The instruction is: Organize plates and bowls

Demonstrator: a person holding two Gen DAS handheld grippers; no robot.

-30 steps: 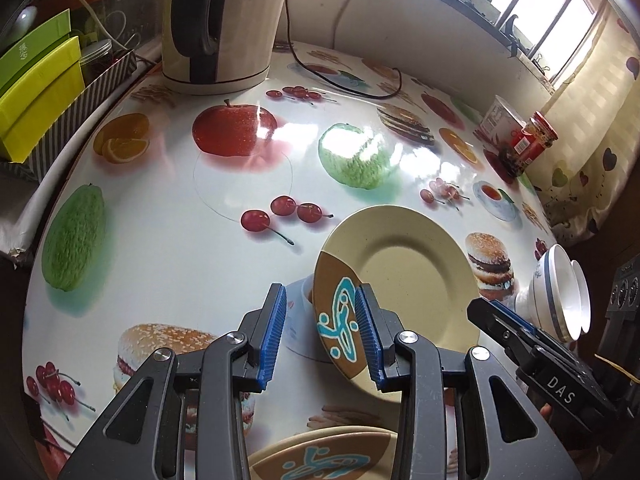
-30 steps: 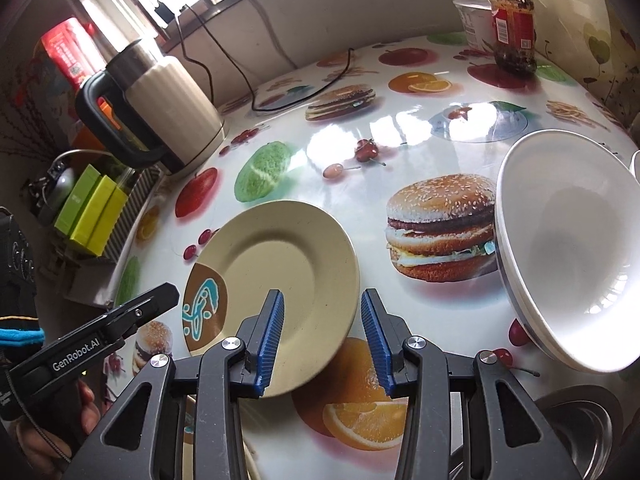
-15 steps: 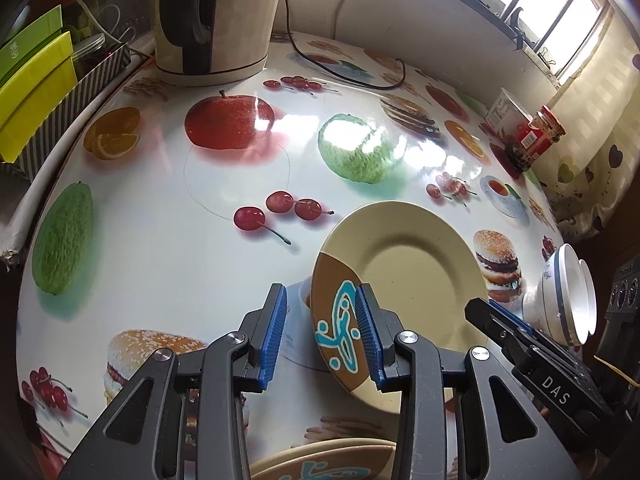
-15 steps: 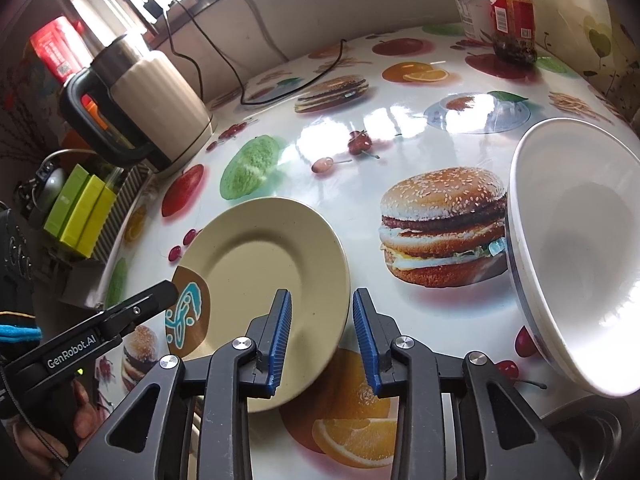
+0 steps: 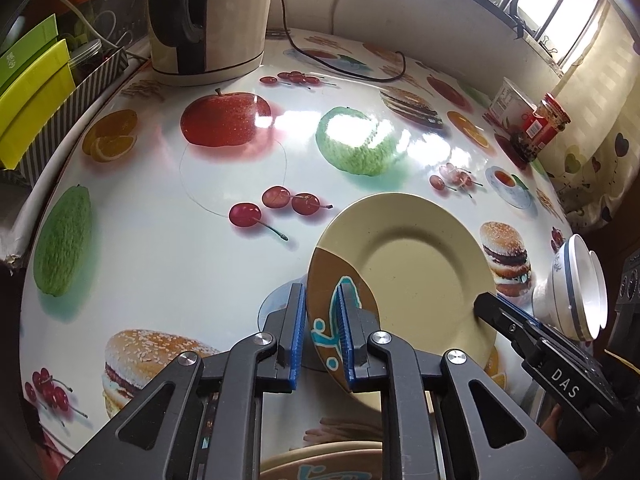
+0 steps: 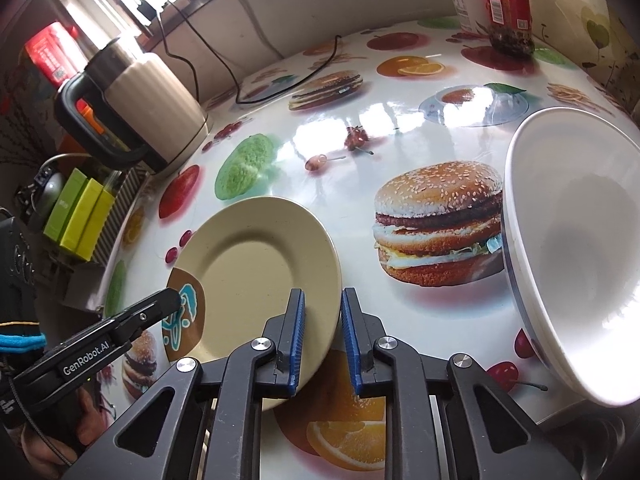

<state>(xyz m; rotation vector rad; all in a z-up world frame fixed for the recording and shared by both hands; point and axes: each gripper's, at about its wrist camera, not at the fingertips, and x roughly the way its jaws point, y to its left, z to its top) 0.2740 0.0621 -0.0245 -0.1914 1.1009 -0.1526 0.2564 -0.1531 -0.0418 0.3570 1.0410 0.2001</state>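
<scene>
1. Left wrist view, far left: green boxes (image 5: 30, 80) stand in a striped holder beside the worktop (image 5: 160, 248), which carries a glossy print of fruit and burgers.
2. An electric kettle (image 5: 208, 16) stands at the worktop's back edge.
3. The left claw (image 5: 319, 332) is closing on the brown patterned rim of the beige plate (image 5: 416, 272); the rim sits between its blue pads and both appear to press on it.
4. Another plate (image 5: 320, 464) with the same pattern shows just under that claw.
5. Right wrist view: the right claw (image 6: 323, 340) is closing over the plate's opposite rim, which touches the left pad; the other pad looks clear of it.
6. A white bowl (image 6: 576, 256) stands tilted at the far right, near a jar (image 6: 508, 4).
</scene>
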